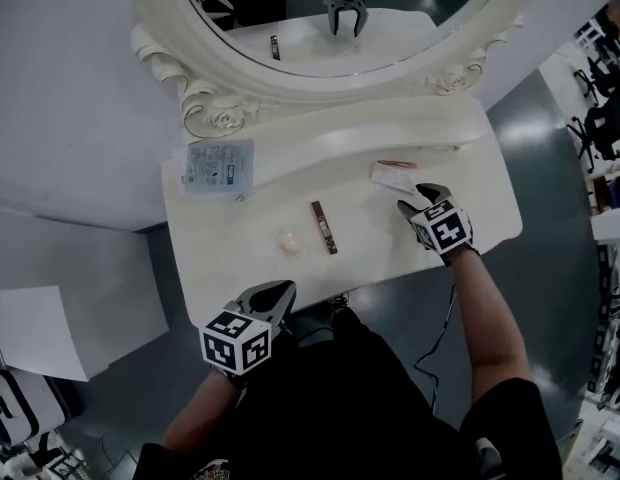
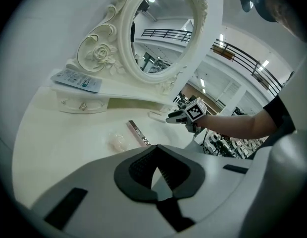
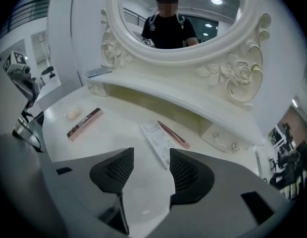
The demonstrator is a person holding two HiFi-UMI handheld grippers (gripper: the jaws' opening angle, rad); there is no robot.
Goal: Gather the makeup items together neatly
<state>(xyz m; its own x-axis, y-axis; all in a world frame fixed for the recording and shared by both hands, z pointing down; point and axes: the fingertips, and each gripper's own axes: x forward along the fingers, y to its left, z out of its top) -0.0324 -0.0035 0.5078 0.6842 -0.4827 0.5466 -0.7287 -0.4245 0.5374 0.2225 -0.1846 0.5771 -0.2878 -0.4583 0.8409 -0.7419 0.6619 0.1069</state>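
Note:
On the white vanity table (image 1: 230,268) lie a brown makeup stick (image 1: 324,227) and a small pale puff (image 1: 289,241) near the middle. At the right are a flat white box (image 1: 394,179) and a pink pencil (image 1: 397,164). My right gripper (image 1: 418,204) hovers just in front of the white box (image 3: 156,140), open, with nothing between the jaws. My left gripper (image 1: 275,296) is at the table's front edge, shut and empty, short of the brown stick (image 2: 138,133) and the puff (image 2: 117,142). A blue-and-white packet (image 1: 220,165) rests on the raised shelf.
A large oval mirror (image 1: 320,18) in an ornate white frame stands behind the curved shelf (image 1: 390,128). Small drawers with knobs (image 3: 235,146) sit under the shelf. Grey floor and white furniture (image 1: 40,328) surround the table.

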